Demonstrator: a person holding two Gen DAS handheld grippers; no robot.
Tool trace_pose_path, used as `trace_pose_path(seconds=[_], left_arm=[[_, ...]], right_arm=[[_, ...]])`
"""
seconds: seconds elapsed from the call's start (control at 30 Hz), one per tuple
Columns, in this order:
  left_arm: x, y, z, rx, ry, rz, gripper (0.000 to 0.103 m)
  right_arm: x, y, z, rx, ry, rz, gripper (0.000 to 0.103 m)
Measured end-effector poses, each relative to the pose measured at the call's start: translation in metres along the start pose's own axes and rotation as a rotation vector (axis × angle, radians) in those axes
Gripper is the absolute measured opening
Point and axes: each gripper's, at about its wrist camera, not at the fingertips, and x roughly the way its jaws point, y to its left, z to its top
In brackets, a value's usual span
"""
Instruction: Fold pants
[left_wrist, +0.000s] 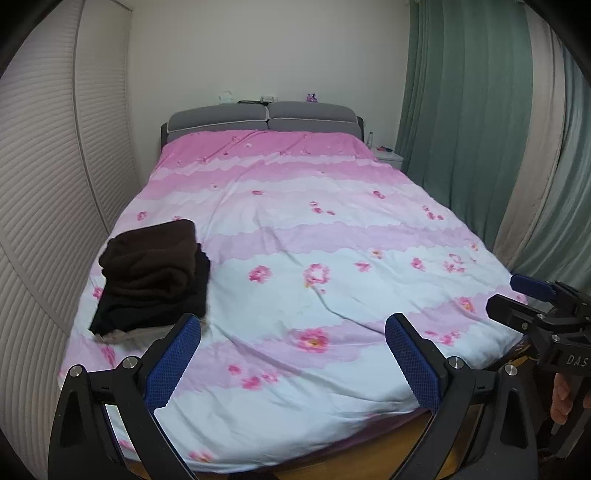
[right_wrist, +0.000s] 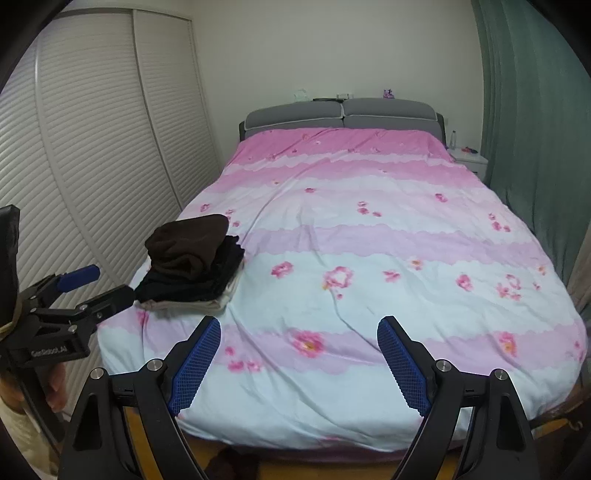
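Observation:
A stack of folded clothes lies near the left edge of the bed (left_wrist: 332, 406). Brown folded pants (left_wrist: 151, 254) (right_wrist: 188, 243) sit on top, with black garments (right_wrist: 199, 284) under them and a beige piece at the bottom. My left gripper (left_wrist: 293, 325) (right_wrist: 110, 282) stands open and empty above the foot of the bed, just right of the stack. My right gripper (right_wrist: 299, 325) (left_wrist: 506, 293) hangs open and empty over the middle of the bed's foot. A hand shows on each gripper's handle.
The pink floral duvet (right_wrist: 369, 258) covers the whole bed up to the grey headboard (right_wrist: 343, 112). White louvred wardrobe doors (right_wrist: 92, 147) stand on the left, green curtains (left_wrist: 461, 129) on the right, and a white nightstand (right_wrist: 469, 158) by the headboard. Dark cloth (right_wrist: 232, 461) lies on the wooden floor.

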Motion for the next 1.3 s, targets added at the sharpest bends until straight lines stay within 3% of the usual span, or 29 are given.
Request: trace_pose_path(seconds=[0.2, 0.4, 1.3], left_arm=[[-0.022, -0.048, -0.017, 0.004, -0.005, -0.007, 0.103], [-0.032, -0.069, -0.024, 0.011, -0.002, 0.004, 0.103], [-0.052, -0.108, -0.021, 0.063, -0.047, -0.050, 0.103]], right_arm=[[-0.036, -0.035, -0.018, 0.006, -0.006, 0.003, 0.087], [-0.059, -0.054, -0.035, 0.009, -0.020, -0.002, 0.087], [-0.093, -0.087, -0.050, 0.076, -0.056, -0.016, 0.087]])
